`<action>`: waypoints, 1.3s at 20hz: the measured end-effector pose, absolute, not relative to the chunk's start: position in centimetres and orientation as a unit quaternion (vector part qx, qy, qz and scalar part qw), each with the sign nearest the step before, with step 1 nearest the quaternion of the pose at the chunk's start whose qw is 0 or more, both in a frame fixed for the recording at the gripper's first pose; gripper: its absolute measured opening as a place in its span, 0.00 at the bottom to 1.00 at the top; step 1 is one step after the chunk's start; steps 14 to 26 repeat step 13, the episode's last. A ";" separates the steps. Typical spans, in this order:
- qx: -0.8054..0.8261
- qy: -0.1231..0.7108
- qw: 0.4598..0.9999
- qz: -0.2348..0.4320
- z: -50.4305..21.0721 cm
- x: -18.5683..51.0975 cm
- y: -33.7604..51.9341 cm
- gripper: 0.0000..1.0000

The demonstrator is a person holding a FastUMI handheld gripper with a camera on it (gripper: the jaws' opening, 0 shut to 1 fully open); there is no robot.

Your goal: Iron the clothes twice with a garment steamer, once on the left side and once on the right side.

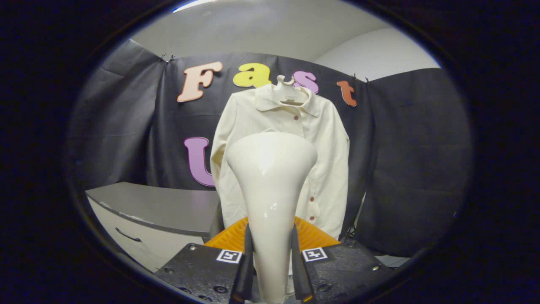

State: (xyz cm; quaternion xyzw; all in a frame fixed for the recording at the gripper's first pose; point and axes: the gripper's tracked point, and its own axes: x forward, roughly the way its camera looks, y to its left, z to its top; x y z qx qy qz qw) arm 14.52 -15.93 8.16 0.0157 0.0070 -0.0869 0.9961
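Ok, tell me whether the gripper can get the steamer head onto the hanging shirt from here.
Probably yes. The gripper is shut on the steamer, whose head points at the cream shirt hanging straight beyond it, and nothing stands between them.

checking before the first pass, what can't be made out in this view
- Steamer, held in the tool: its head faces away, so nozzle and steam are hidden.
- Shirt: the steamer covers its middle and left placket.
- Orange ridged object: mostly hidden behind the steamer and tool.
- Cabinet: partly out of view.
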 end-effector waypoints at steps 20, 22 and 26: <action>0.033 -0.049 0.995 -0.084 12.6 7.9 -6.3 0.37; 0.033 -0.049 0.995 -0.084 12.6 7.9 -6.3 0.37; 0.033 -0.049 0.995 -0.084 12.6 7.9 -6.3 0.37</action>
